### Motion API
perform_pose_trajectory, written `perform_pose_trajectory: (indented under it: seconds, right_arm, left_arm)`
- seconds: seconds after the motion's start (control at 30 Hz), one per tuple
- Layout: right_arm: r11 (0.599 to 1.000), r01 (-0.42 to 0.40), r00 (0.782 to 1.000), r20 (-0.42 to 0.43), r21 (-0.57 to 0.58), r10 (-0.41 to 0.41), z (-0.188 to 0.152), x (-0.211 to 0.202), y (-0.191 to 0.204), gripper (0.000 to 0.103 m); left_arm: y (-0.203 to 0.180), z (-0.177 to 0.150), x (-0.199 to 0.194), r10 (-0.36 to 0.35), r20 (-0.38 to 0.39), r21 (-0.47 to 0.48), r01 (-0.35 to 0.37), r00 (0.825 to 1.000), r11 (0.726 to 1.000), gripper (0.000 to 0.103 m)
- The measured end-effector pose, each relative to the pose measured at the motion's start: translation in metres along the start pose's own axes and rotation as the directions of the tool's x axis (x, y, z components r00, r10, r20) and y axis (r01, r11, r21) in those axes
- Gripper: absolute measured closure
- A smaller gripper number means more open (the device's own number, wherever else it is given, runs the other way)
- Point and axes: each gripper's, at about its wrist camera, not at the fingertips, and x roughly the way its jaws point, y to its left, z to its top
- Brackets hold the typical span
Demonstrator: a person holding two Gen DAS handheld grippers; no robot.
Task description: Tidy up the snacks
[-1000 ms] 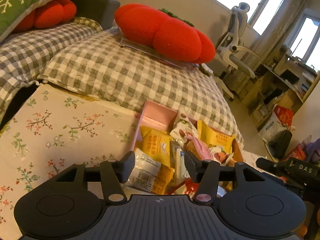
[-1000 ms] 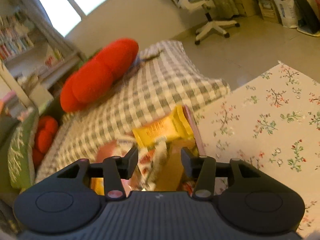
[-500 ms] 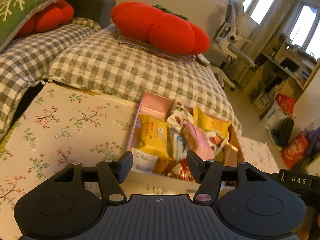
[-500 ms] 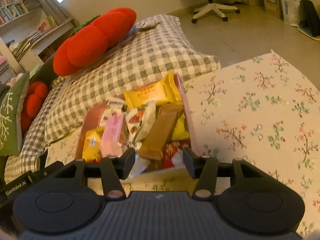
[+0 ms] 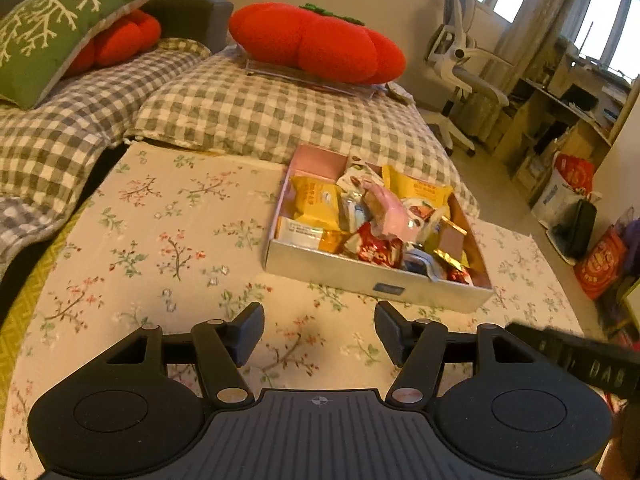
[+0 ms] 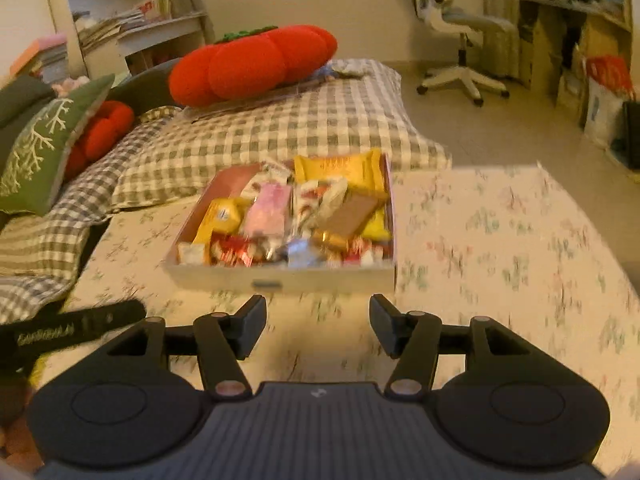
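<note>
I see my left gripper (image 5: 319, 334) and right gripper (image 6: 317, 327) both wide and holding nothing, near the box (image 5: 376, 276) full of snacks (image 5: 372, 216) on the floral cloth (image 5: 160, 248).

1. Warm, dim yellowish light; bright windows (image 5: 612, 20) blow out at upper right of the left view.
2. Right view smears with motion blur.
3. Fisheye bends both frames' edges.

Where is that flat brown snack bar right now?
The flat brown snack bar lies tilted atop the heap in the shallow pale box of snacks, toward its right side in the right wrist view, just below the big yellow packet.
</note>
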Motion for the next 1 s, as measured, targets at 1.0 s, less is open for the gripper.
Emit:
perform_pose_trajectory:
  seconds: [1.0]
  right_arm:
    - [0.986,0.097,0.994,0.058,-0.138,-0.089,-0.050,-0.048,0.030,0.022]
  left_arm:
    - [-0.021,-0.065,-0.047,0.132,0.055,0.146,-0.139,0.990,0.979,0.029]
